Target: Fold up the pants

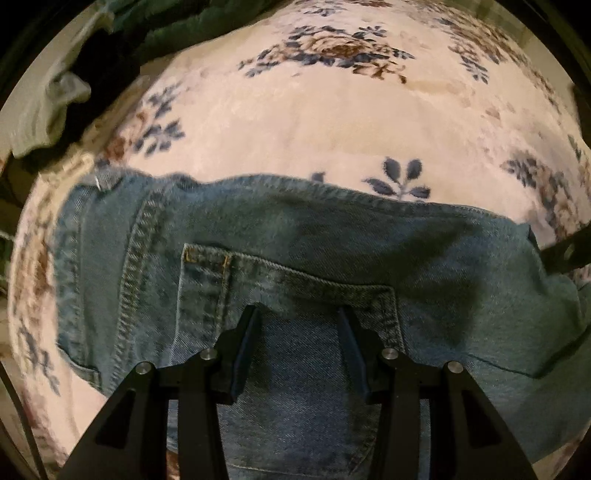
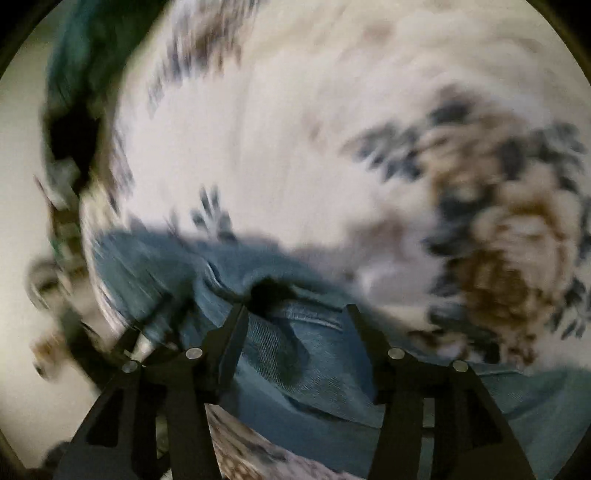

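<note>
Blue denim jeans [image 1: 295, 236] lie folded across a white floral blanket [image 1: 314, 122], a back pocket [image 1: 288, 288] facing up. My left gripper [image 1: 299, 310] is open just above the pocket, fingers apart with nothing between them. In the right wrist view the picture is motion-blurred; the jeans [image 2: 306, 343] lie under my right gripper [image 2: 297, 308], which is open, its fingers apart over a dark fold in the denim. The right gripper's black finger [image 1: 565, 253] shows at the right edge of the left wrist view.
A pile of other clothes, green cloth [image 1: 166, 26] and a pale grey garment [image 1: 44, 107], lies at the far left of the blanket. The blanket's far side [image 2: 295, 110] stretches beyond the jeans.
</note>
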{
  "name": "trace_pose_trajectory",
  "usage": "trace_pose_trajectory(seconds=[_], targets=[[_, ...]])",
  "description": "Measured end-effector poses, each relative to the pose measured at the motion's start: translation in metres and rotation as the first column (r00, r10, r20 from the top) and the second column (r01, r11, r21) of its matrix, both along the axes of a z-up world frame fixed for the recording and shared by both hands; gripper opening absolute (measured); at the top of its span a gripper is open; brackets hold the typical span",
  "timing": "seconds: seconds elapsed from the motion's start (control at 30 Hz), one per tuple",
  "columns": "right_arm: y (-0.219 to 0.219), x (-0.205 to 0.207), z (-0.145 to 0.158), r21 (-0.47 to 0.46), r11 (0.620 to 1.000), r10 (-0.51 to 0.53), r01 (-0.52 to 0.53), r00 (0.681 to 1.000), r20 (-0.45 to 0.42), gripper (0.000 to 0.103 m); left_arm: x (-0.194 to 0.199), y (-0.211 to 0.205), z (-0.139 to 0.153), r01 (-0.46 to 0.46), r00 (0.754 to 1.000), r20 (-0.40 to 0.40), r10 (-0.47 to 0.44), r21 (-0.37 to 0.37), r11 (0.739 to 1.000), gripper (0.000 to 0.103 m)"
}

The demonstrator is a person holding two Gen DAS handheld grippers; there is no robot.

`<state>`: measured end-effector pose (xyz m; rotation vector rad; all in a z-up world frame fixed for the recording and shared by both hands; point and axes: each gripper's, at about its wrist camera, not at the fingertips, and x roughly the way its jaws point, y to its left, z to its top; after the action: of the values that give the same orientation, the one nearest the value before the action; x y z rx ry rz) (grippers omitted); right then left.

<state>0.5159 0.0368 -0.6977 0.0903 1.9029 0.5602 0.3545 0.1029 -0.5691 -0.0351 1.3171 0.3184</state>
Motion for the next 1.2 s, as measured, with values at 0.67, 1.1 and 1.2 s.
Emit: trace_pose_trajectory(seconds=[0.67,1.1,1.2], targets=[[-0.018,-0.074,0.092,0.157,0.979,-0.161,0.13,0.966,0.202,0.007,0.008,0.015,0.019,-0.087,0.994,0.069,0.09,-0.044,0.995,0.044],[-0.046,-0.063,0.082,0.175,0.977,-0.146,0.118,0.977,0.153,0.062,0.002,0.013,0.004,-0.083,0.996,0.007,0.083,-0.055,0.995,0.044],[-0.061,-0.038,0.082,0.149,0.965,-0.235,0.213,0.961,0.148,0.062,0.002,0.013,0.005,-0.09,0.996,0.008,0.091,-0.063,0.994,0.044]])
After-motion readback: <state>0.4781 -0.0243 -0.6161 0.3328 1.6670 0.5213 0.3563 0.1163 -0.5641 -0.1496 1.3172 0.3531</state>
